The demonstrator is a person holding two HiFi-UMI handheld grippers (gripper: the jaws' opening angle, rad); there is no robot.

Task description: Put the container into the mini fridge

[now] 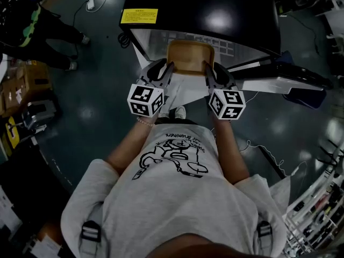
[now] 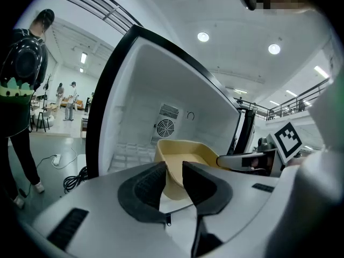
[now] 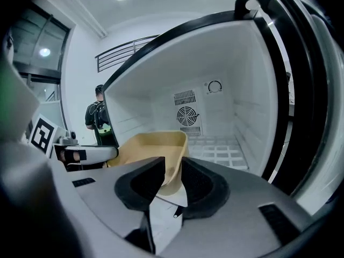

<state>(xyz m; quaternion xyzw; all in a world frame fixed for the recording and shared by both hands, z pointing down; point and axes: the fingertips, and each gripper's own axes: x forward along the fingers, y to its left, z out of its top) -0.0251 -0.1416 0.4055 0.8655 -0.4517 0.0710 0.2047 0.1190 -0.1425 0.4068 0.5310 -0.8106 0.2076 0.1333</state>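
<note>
A tan open container (image 1: 190, 57) hangs in the air in front of the open mini fridge (image 1: 199, 15). My left gripper (image 1: 170, 71) is shut on the container's left wall (image 2: 173, 181), and my right gripper (image 1: 207, 71) is shut on its right wall (image 3: 173, 168). The fridge's white inside (image 2: 161, 112) with a round fan grille (image 3: 187, 115) and a wire shelf (image 3: 220, 152) lies straight ahead of both grippers. The container (image 2: 185, 155) is level, its hollow side up, just before the fridge's opening.
The fridge door (image 1: 279, 71) stands swung open to the right, its black edge (image 3: 290, 101) close by my right gripper. A person in dark clothes (image 1: 37, 28) stands at the left (image 2: 21, 90). Cables (image 2: 72, 179) lie on the floor near the fridge. Boxes (image 1: 21, 87) sit at the far left.
</note>
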